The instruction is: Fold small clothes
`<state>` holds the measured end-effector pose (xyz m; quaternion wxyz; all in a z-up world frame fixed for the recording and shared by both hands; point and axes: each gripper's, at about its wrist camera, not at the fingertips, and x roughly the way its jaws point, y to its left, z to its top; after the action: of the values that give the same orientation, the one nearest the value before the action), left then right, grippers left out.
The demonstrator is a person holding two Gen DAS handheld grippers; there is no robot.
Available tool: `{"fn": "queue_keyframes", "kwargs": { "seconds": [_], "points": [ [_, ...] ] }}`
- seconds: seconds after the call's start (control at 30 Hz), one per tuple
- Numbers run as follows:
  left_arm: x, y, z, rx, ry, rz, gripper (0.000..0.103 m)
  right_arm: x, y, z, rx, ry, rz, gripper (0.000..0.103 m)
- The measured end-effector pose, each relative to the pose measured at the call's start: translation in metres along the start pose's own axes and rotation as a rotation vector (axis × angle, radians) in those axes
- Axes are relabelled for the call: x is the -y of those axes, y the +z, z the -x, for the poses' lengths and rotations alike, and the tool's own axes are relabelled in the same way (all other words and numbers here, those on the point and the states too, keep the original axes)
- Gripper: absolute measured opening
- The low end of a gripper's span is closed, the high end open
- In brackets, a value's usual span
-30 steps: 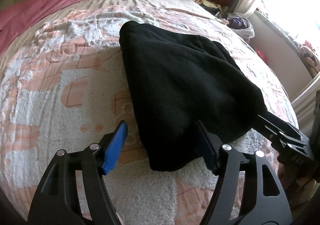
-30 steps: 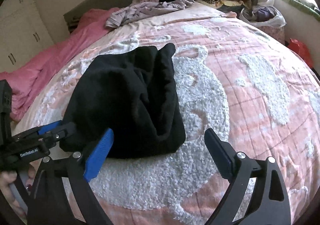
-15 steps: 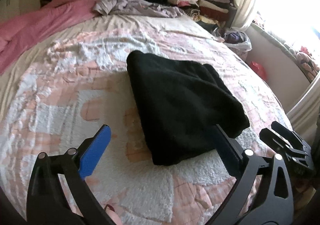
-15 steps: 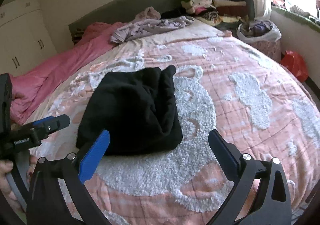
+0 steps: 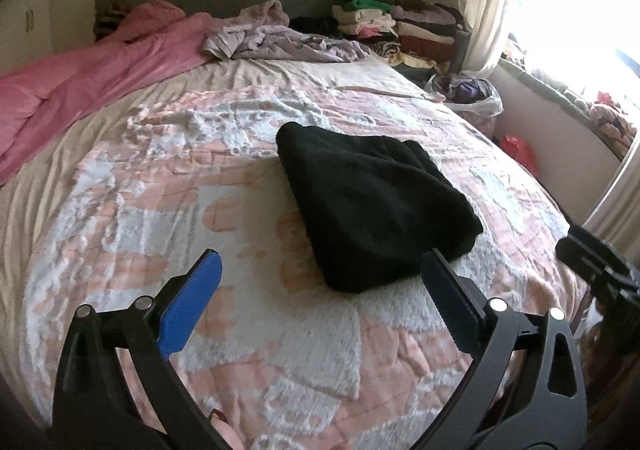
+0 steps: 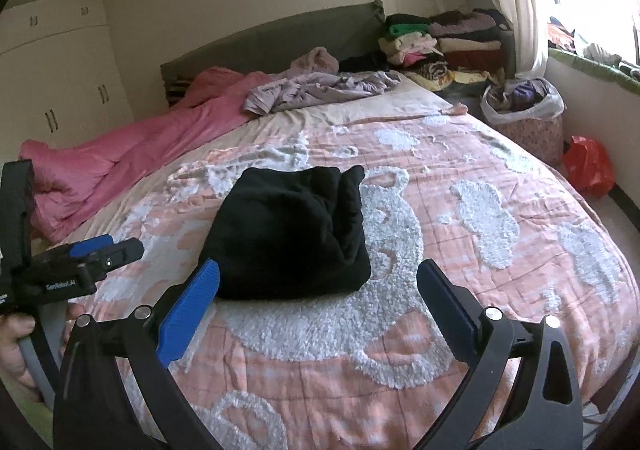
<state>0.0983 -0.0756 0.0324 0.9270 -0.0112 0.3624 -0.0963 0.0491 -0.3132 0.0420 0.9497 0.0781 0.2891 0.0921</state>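
Observation:
A folded black garment (image 5: pixel 372 206) lies on the pink and white bedspread (image 5: pixel 160 210), also in the right wrist view (image 6: pixel 292 234). My left gripper (image 5: pixel 320 290) is open and empty, held back from the garment's near edge. My right gripper (image 6: pixel 318 294) is open and empty, also short of the garment. The left gripper shows at the left of the right wrist view (image 6: pixel 108 250), and the right gripper at the right of the left wrist view (image 5: pixel 592 258).
A pink duvet (image 6: pixel 132 154) and a lilac crumpled garment (image 6: pixel 320 86) lie near the headboard. Stacked folded clothes (image 6: pixel 440 46) stand at the far right corner. A bag of clothes (image 6: pixel 524 102) and a red bag (image 6: pixel 588 166) are on the floor to the right.
Both grippers have pulled back and risen away from the black garment, which now lies released on the bed. The left jaws have opened wider.

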Motion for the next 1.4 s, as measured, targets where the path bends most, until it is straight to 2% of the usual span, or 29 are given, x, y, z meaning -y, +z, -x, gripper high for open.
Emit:
{"fn": "queue_keyframes", "kwargs": {
  "seconds": [0.23,0.63,0.9,1.4],
  "points": [
    [-0.009,-0.029,0.018,-0.008,0.025,-0.002,0.093,-0.008,-0.014,0.014,-0.01,-0.007,0.038,0.099],
    [-0.032,-0.073,0.017,-0.038,0.059,0.054,0.093,-0.019,-0.052,0.002,-0.069,-0.044,0.065,0.099],
    [-0.031,-0.081,0.012,-0.04,0.06,0.061,0.093,-0.026,-0.063,-0.011,-0.107,-0.041,0.071,0.099],
    [-0.027,-0.081,0.013,-0.041,0.067,0.054,0.093,-0.028,-0.063,-0.012,-0.11,-0.039,0.076,0.099]
  ]
}}
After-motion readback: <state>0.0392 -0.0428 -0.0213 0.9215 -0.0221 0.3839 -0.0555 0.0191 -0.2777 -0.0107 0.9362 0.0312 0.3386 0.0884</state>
